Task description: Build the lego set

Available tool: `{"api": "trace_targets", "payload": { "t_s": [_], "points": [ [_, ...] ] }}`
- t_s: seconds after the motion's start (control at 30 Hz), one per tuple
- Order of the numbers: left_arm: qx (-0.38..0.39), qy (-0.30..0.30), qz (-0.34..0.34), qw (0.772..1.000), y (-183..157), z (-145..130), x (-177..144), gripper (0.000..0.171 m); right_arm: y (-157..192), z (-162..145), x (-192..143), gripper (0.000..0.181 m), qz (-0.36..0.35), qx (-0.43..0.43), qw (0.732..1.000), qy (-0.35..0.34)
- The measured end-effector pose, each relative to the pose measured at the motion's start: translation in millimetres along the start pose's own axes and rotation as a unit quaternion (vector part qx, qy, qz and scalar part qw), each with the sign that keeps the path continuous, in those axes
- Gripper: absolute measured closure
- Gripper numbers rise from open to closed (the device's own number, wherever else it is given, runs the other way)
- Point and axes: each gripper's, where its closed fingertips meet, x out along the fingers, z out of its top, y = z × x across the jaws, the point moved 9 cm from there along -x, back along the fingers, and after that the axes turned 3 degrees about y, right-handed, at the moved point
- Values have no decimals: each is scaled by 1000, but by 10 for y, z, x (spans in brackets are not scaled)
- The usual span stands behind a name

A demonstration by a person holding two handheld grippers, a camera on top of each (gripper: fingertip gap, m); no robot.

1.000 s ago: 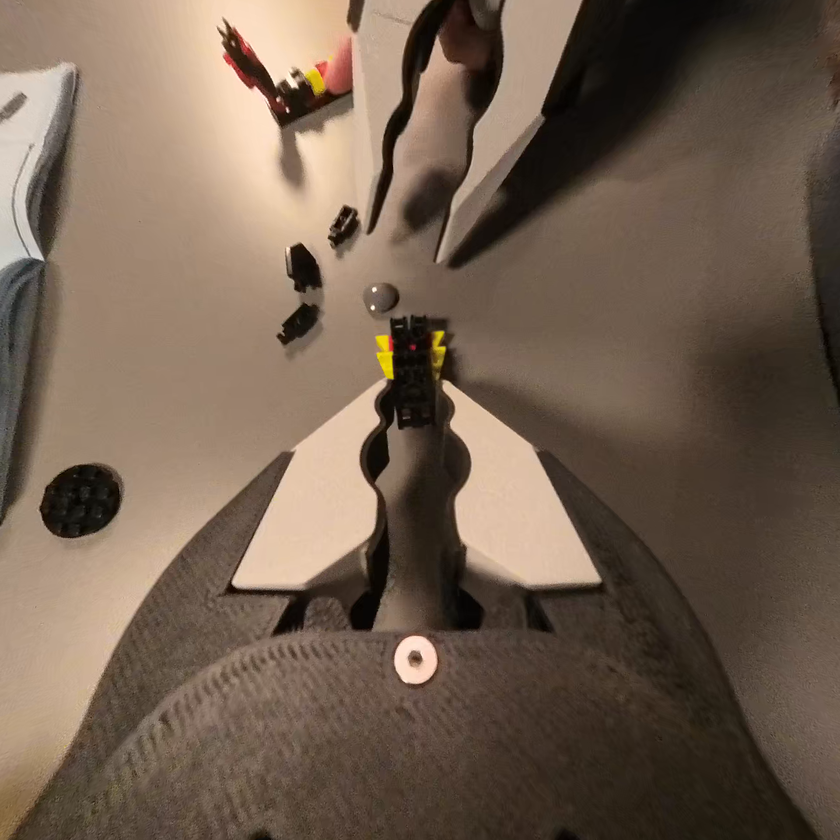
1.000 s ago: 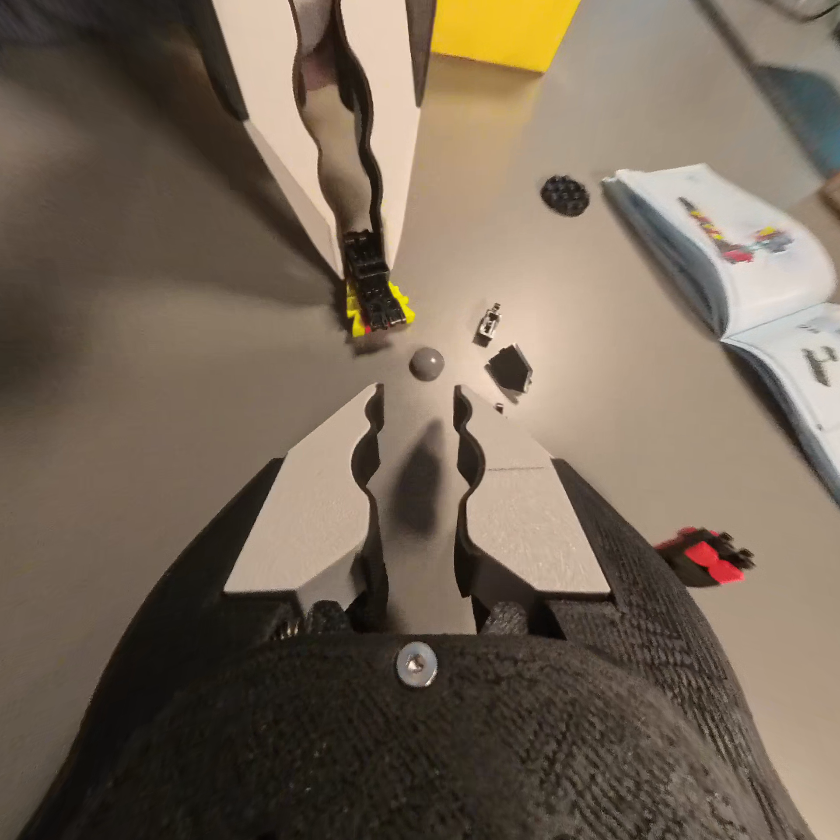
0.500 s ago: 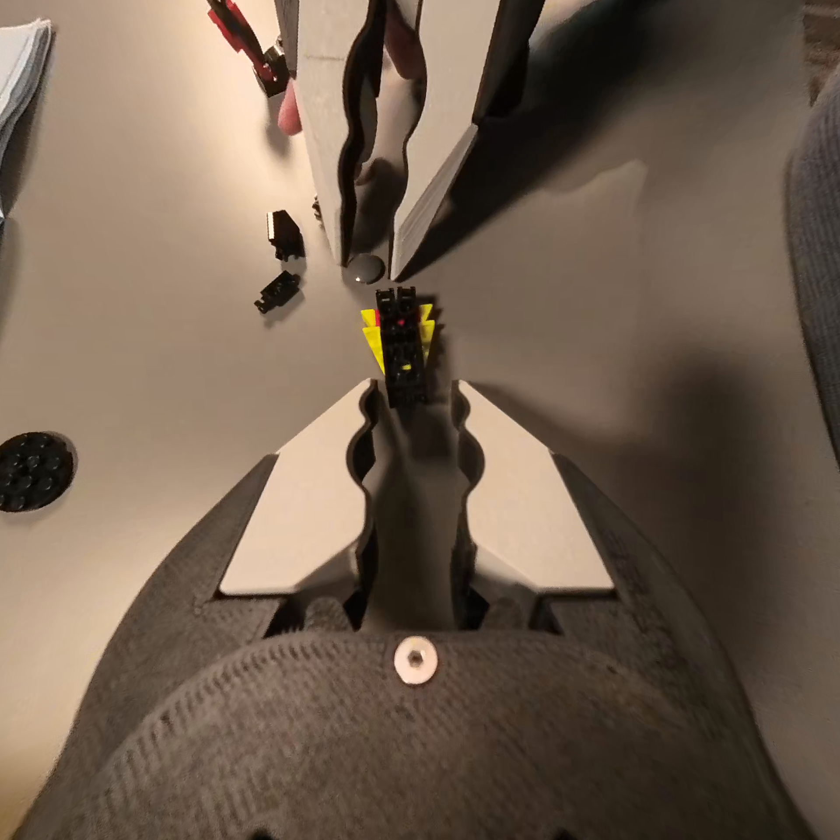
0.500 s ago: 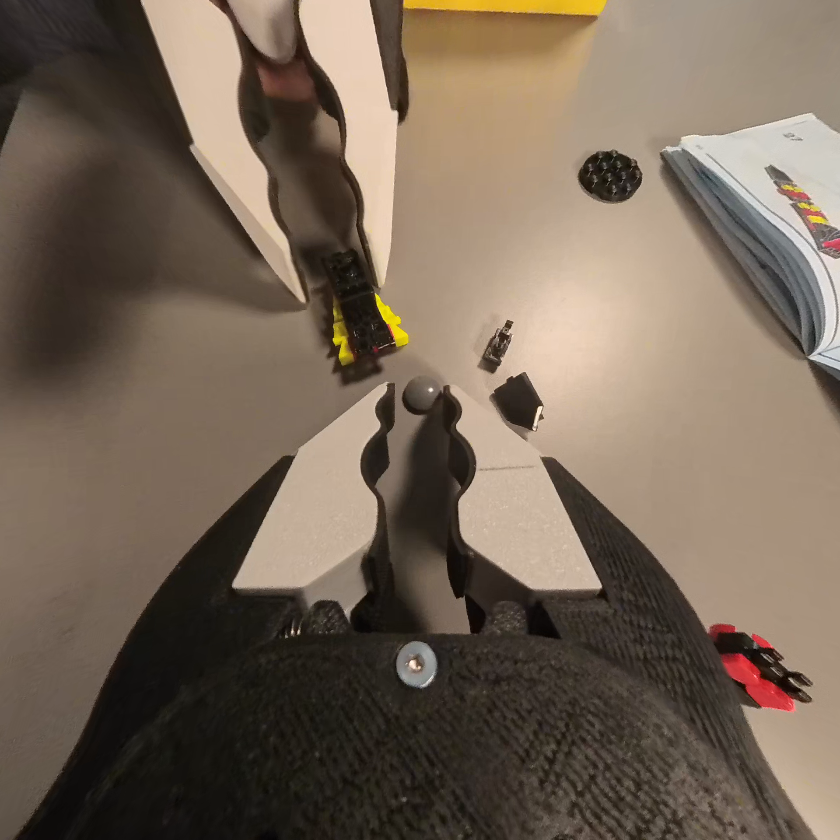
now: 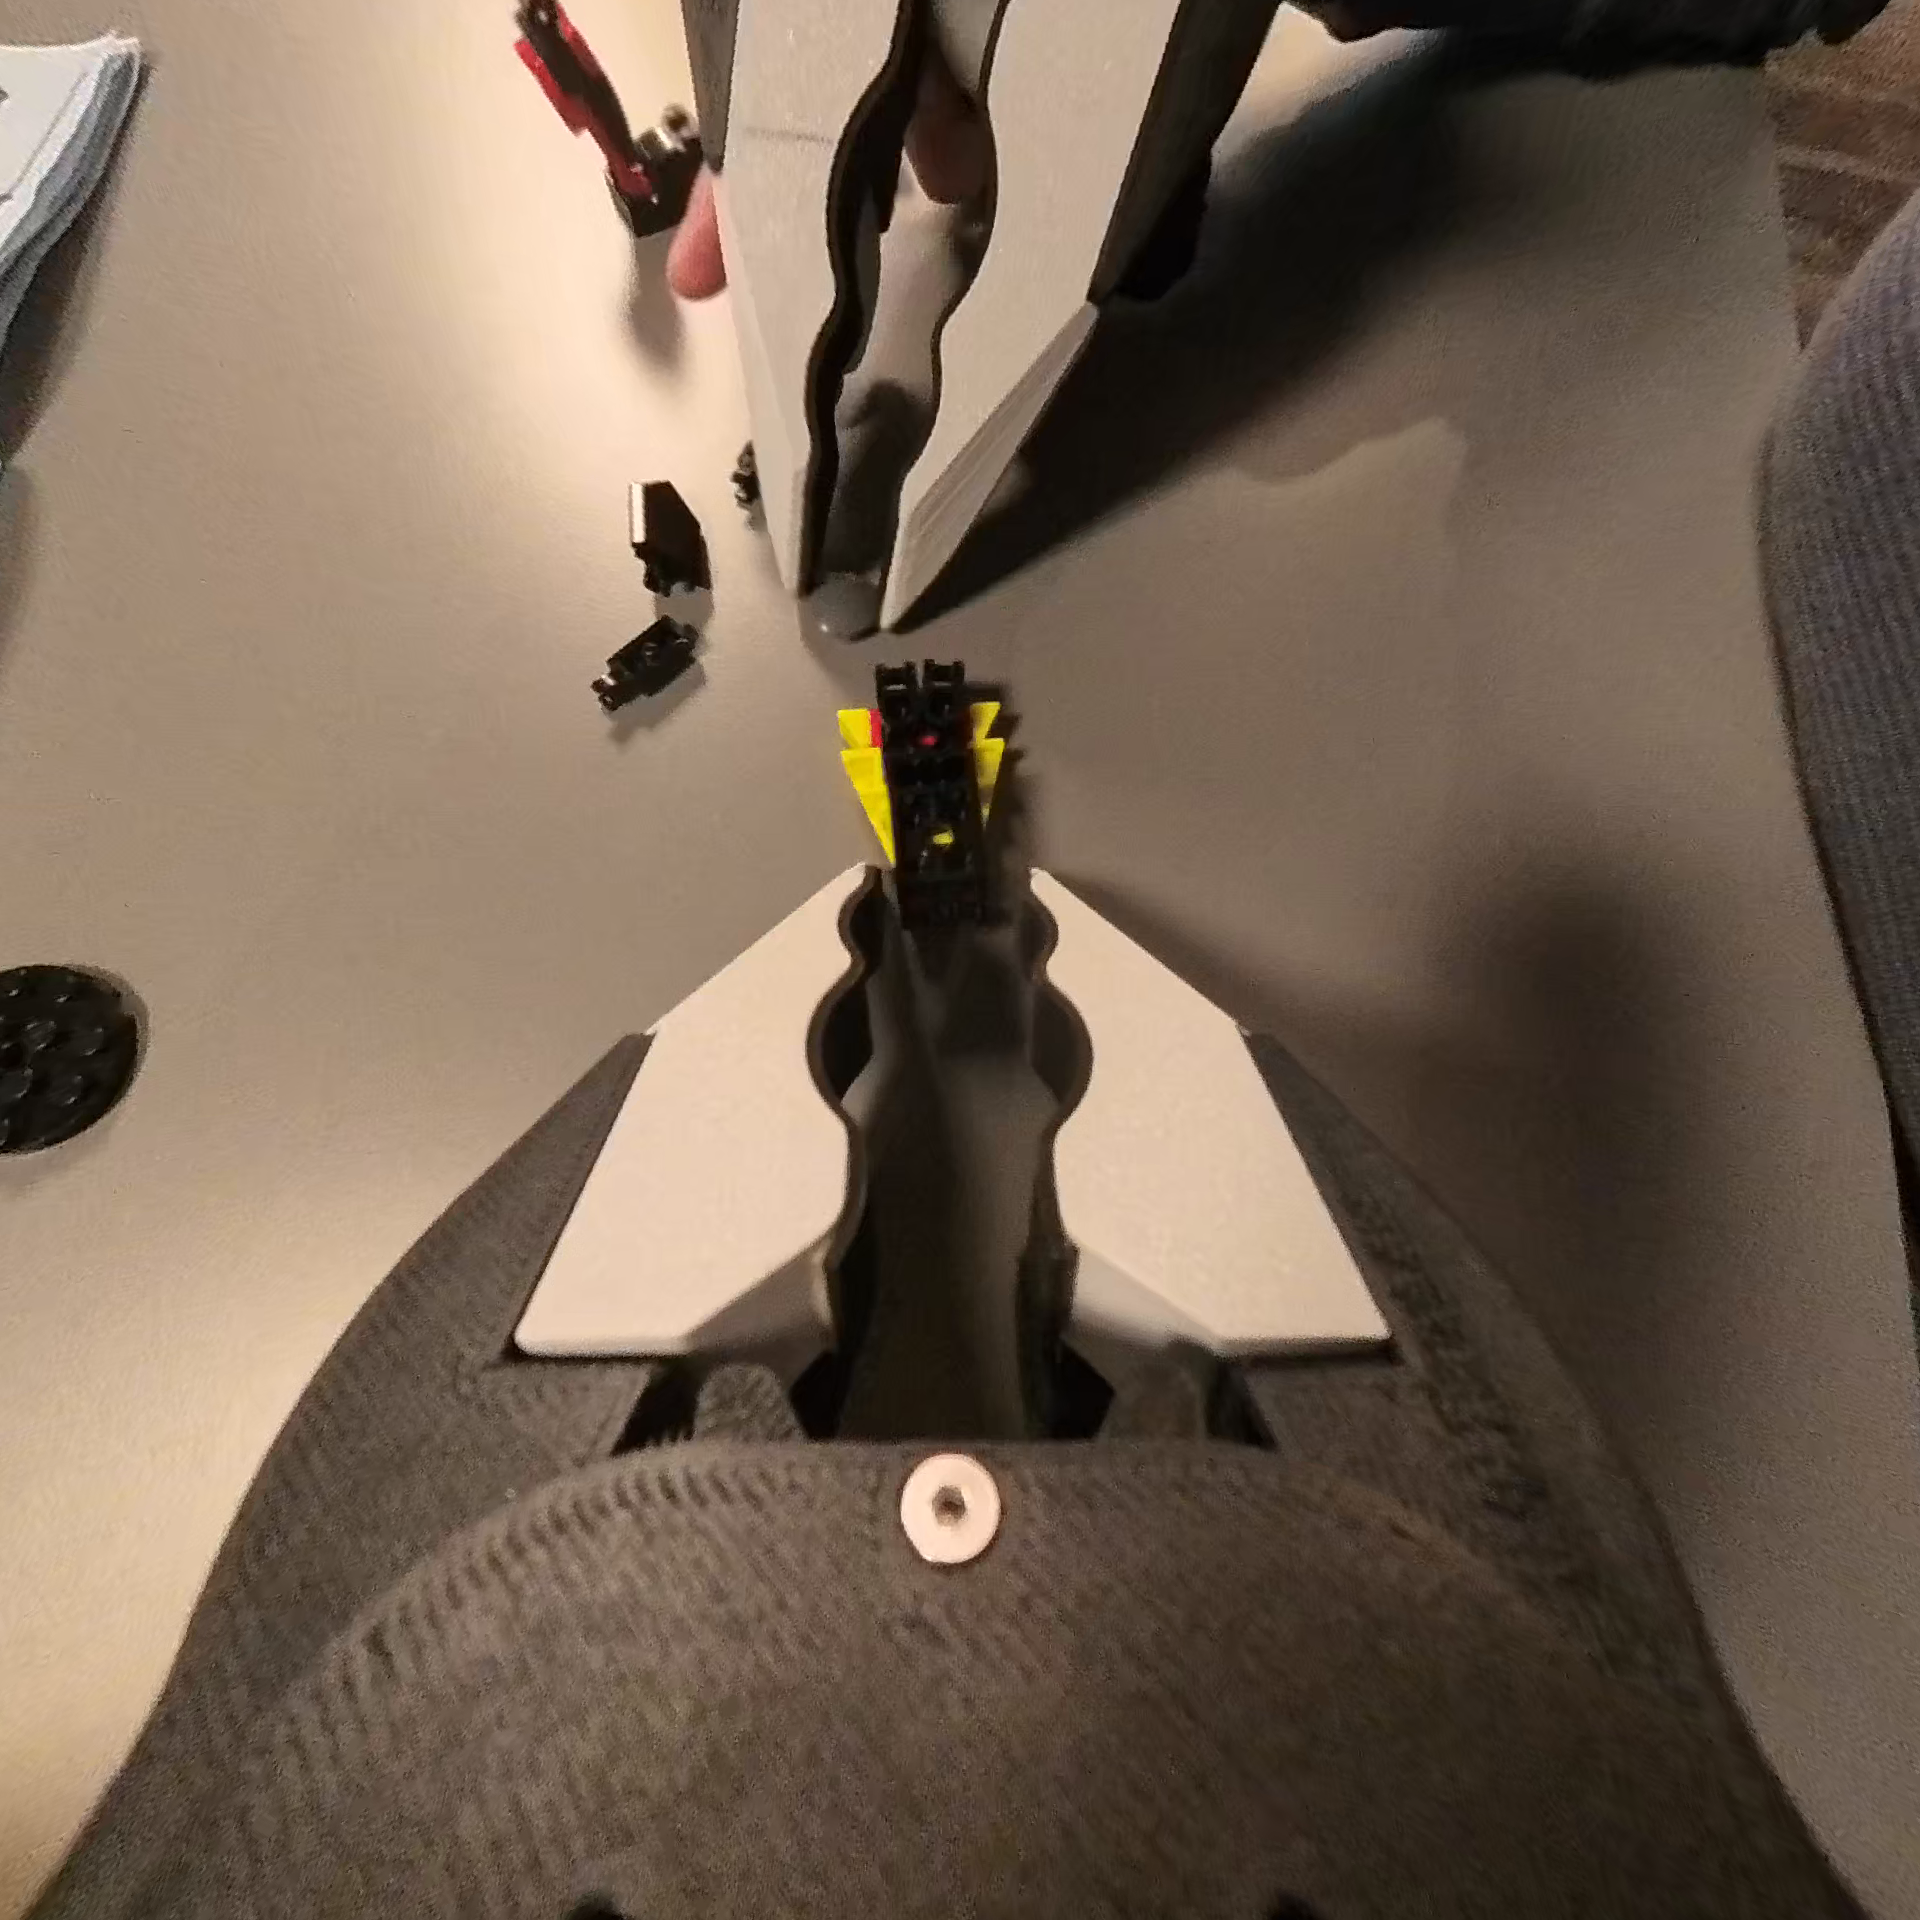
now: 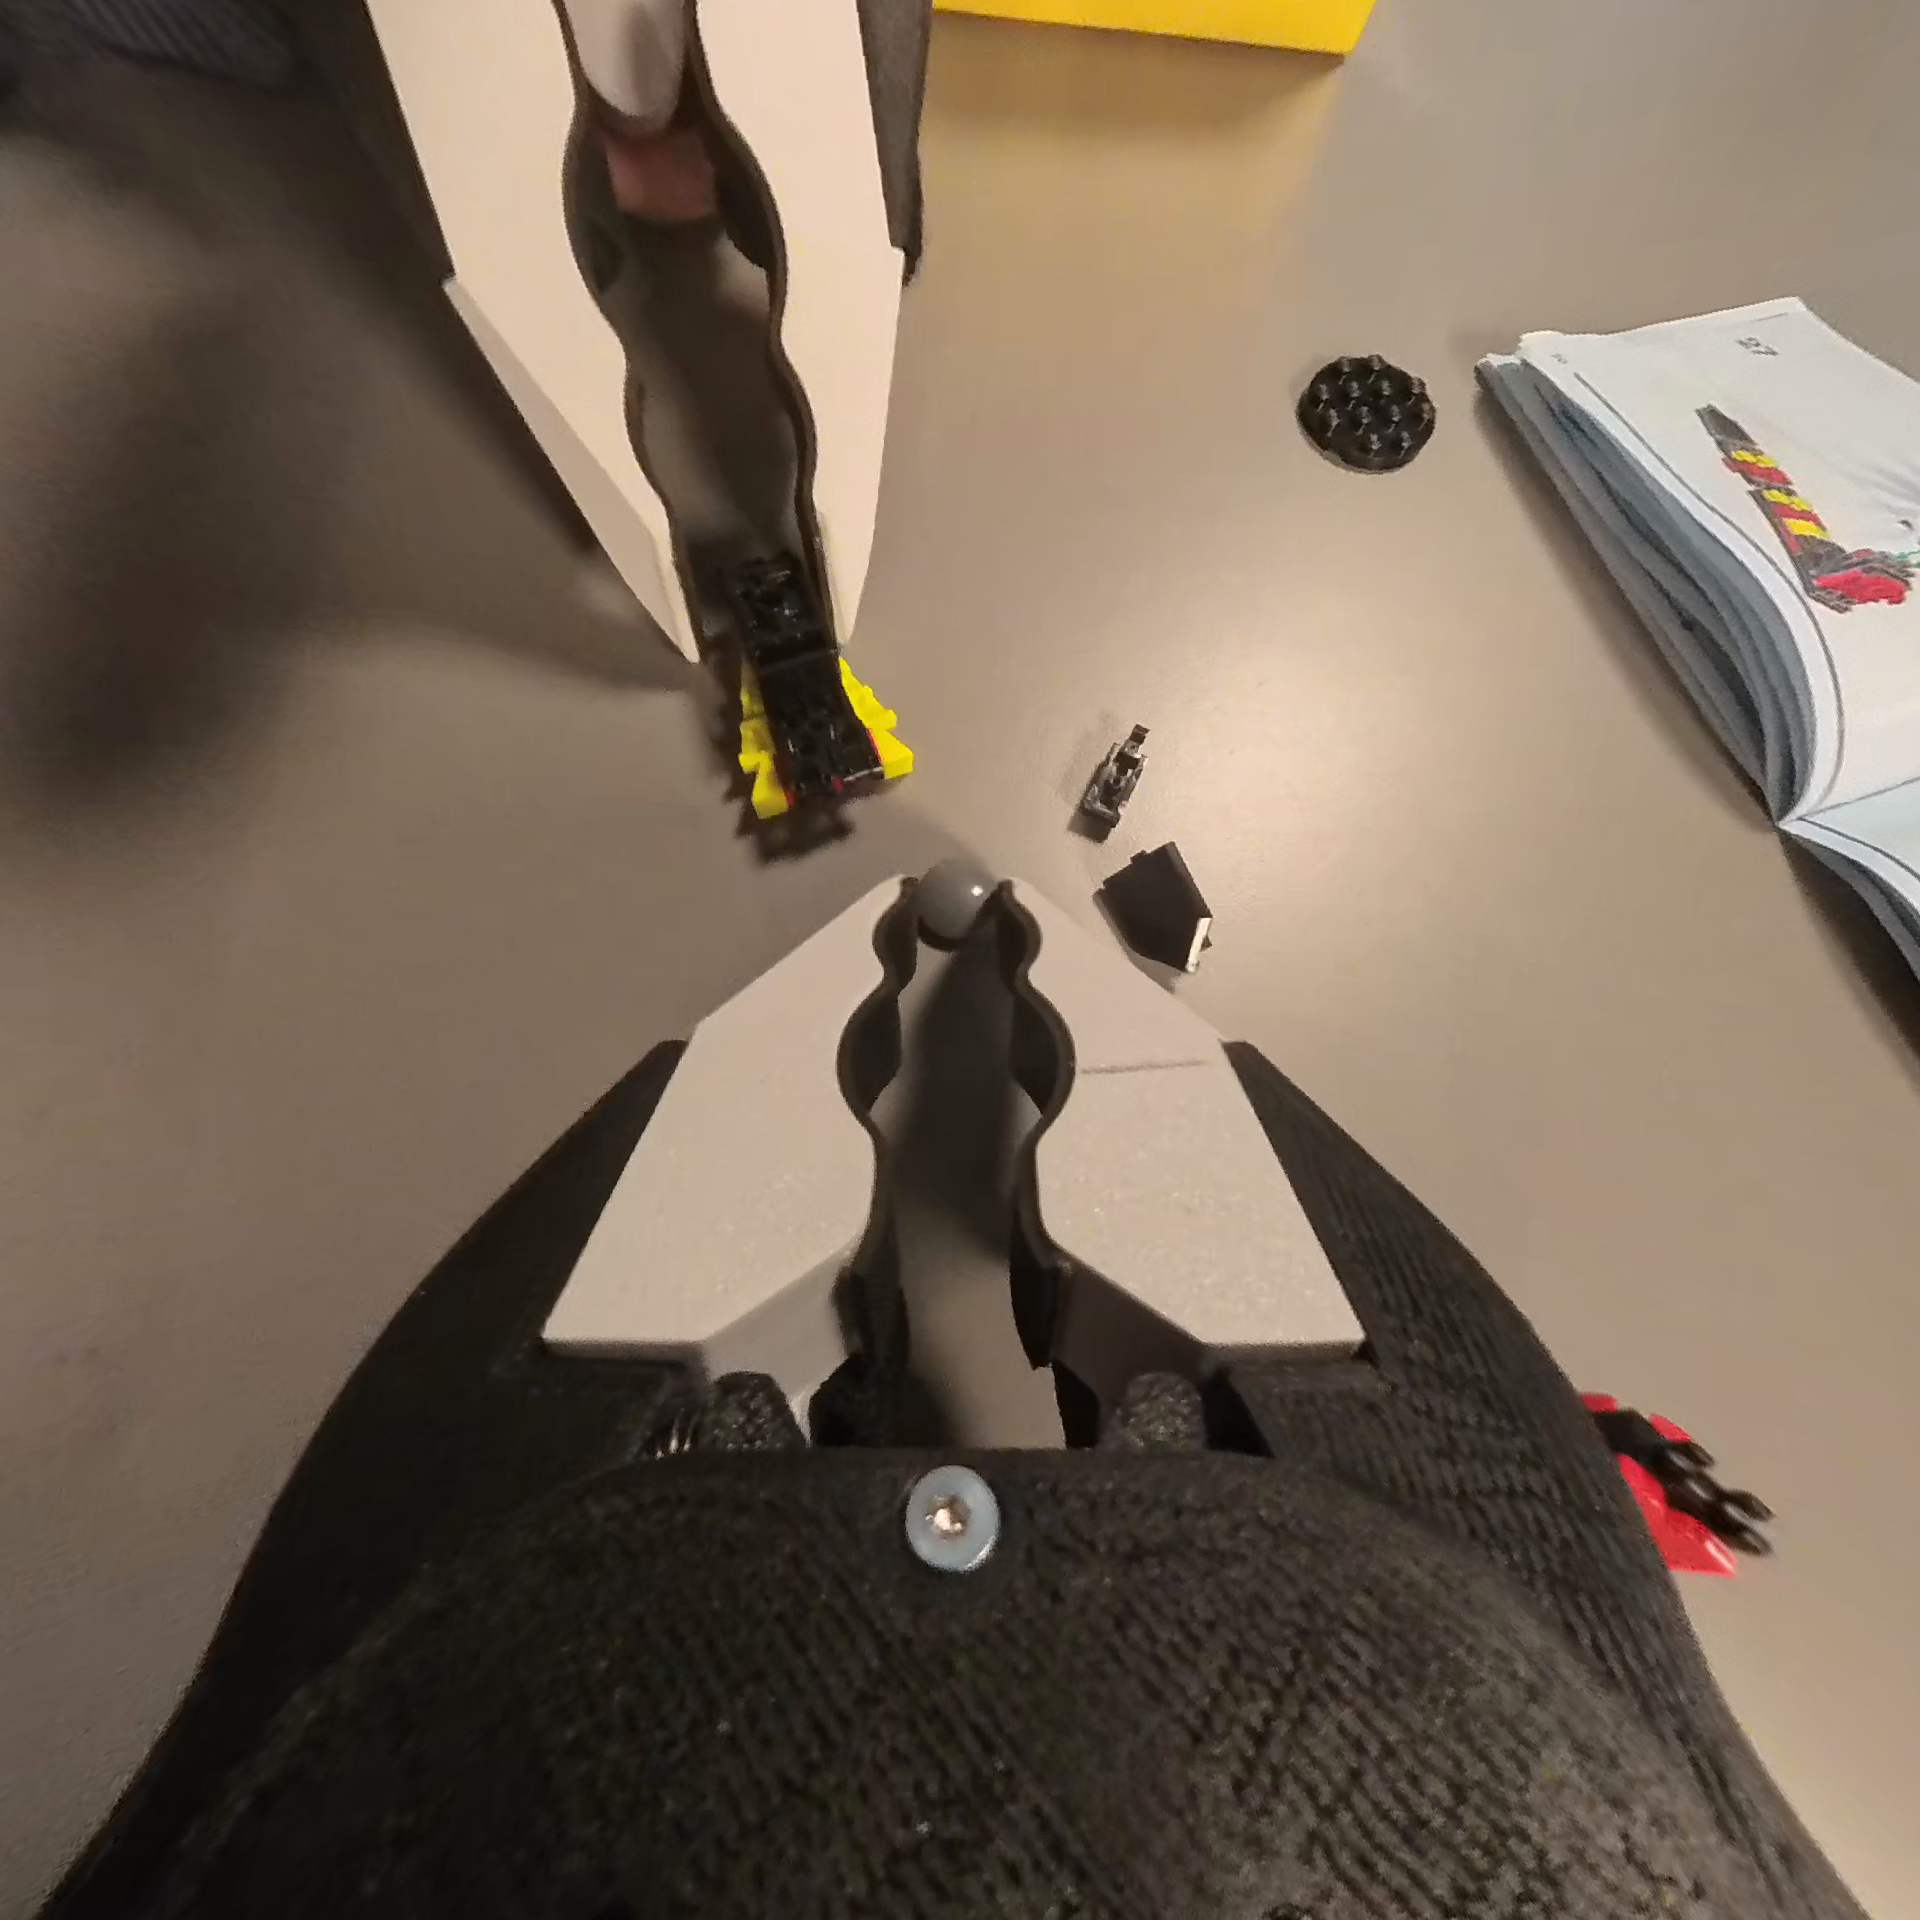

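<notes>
Grey counter (image 6: 1351,644) carries everything. Open instruction booklet (image 6: 1714,540) at the right edge of the right wrist view, yellow box (image 6: 1143,16) at the far edge. Left tool (image 5: 951,883): jaws spread around the rear of the black-and-yellow lego assembly (image 5: 930,790), which rests on the counter; a gap shows on each side, so not clamped. Right tool (image 6: 954,896): tips nearly together, pinching the small grey round piece (image 6: 951,894) right at the very ends; piece looks low, at or on the counter. Black round studded plate (image 6: 1366,410) well apart. Red-and-black subassembly (image 6: 1673,1486) beside the right tool body. Small black sloped piece (image 6: 1158,904) just beside the right tips, small dark clip piece (image 6: 1117,774) near it.

Step in hand, I judge: picking the grey piece to add to the assembly. Grip is shallow, so squeeze firmly and lift straight, or the piece may pop out. Avoid nudging the sloped piece. Close the left tool on the assembly before pressing on.
</notes>
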Motion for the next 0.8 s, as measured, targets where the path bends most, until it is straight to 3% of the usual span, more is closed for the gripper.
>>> {"api": "trace_targets", "payload": {
  "t_s": [0.47,0.8],
  "points": [
    [1,0,3,1000,22,-32,-38,144,-94,37,-219,168,-52,12,994,-100],
    [11,-7,9,1000,5,-8,-20,148,-27,30,-200,168,-19,10,994,-104]
  ]
}}
